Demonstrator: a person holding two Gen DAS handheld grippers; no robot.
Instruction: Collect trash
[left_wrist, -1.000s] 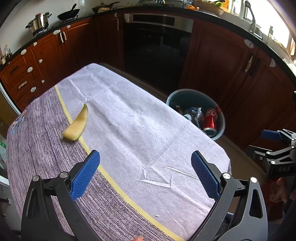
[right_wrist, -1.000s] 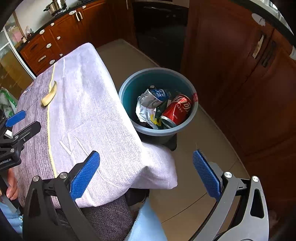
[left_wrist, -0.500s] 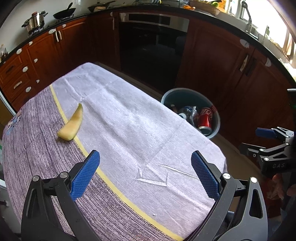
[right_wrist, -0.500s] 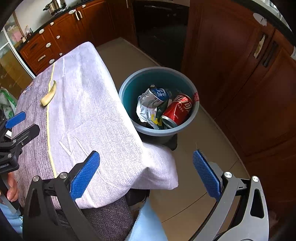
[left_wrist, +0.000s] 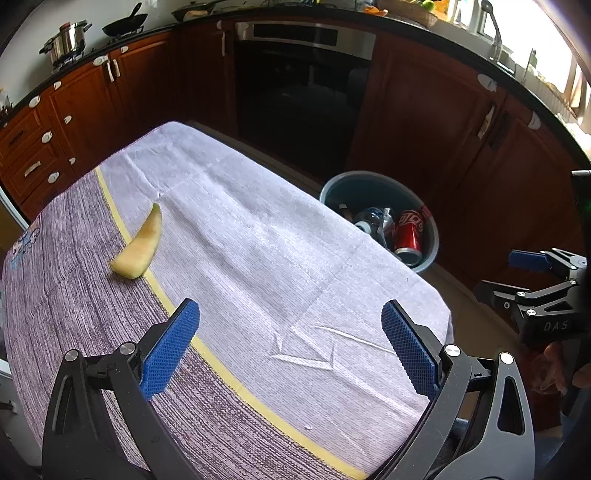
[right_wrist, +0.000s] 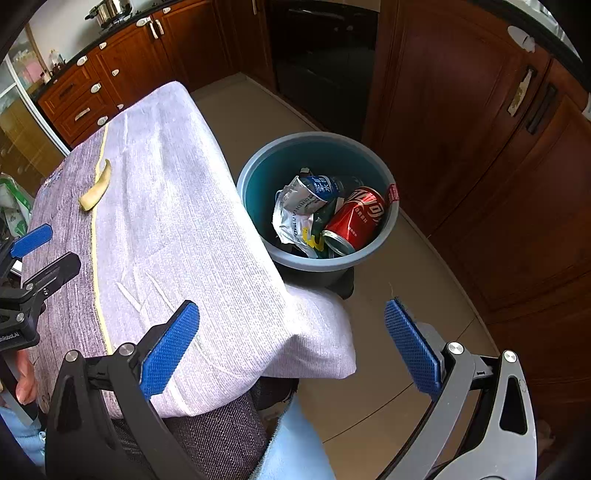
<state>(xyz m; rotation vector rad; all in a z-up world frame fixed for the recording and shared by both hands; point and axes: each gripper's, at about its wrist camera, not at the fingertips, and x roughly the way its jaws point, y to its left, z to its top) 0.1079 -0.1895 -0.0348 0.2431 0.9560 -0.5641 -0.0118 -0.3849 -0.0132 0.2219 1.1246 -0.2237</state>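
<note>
Hovering spread — left gripper (left_wrist: 290, 347) near melon rind (left_wrist: 140, 245), right gripper (right_wrist: 291, 343) spread, bin (right_wrist: 388, 229) beyond

Pale yellow curved peel (left_wrist: 138, 245) flat on the tablecloth's yellow stripe; blue bin (right_wrist: 258, 177) holding crushed trash.

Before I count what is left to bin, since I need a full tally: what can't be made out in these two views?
- Bottom of the bin: in both views the red can and crumpled wrapper cover it.
- Near side of the bin: in the left wrist view the tablecloth edge hides it.
- Small white speck: left wrist view, too small to identify.
- Floor under the table: hidden by the cloth in both views.
</note>
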